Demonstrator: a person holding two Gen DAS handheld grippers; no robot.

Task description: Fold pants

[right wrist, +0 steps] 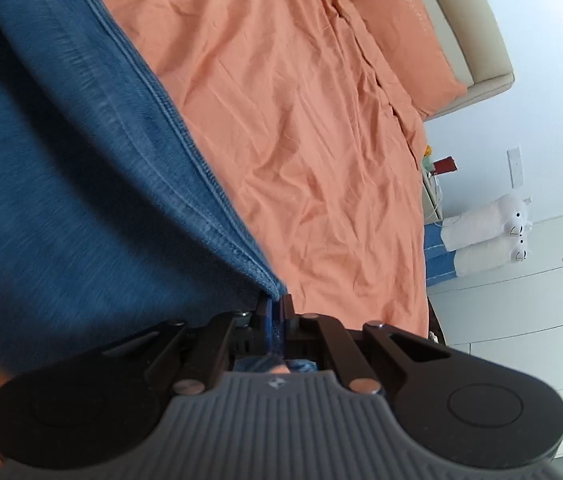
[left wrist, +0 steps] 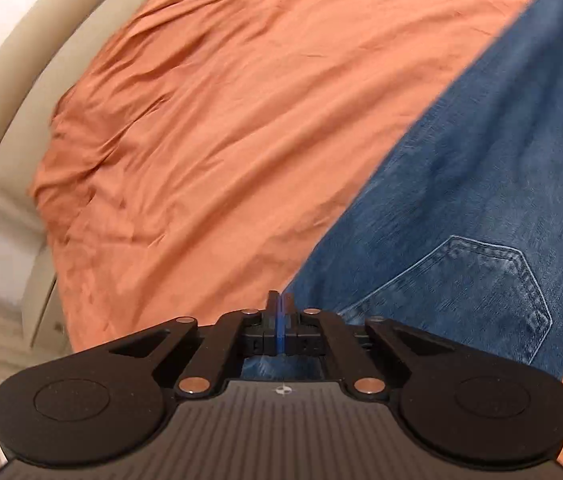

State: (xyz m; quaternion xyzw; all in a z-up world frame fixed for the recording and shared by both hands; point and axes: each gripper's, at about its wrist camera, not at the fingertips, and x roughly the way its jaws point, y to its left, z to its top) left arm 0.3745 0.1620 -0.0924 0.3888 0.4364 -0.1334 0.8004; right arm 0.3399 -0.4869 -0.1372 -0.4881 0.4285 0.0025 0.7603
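Blue denim pants (left wrist: 481, 184) lie on an orange bedsheet (left wrist: 241, 100), stretching from the lower middle to the upper right of the left wrist view, with a back pocket (left wrist: 477, 292) showing. My left gripper (left wrist: 280, 312) is shut on the waist edge of the pants, and denim shows beneath the jaws. In the right wrist view the pants (right wrist: 61, 184) fill the left side, their stitched side seam (right wrist: 185, 152) running diagonally. My right gripper (right wrist: 275, 312) is shut on a corner of the denim and holds it above the sheet (right wrist: 301, 120).
An orange pillow (right wrist: 401, 36) lies against a beige headboard (right wrist: 477, 28) at the far end of the bed. Beyond the bed's right edge stand white drawers (right wrist: 529, 300) with rolled white plush toys (right wrist: 485, 236) on top. A beige bed frame (left wrist: 13, 92) curves along the left.
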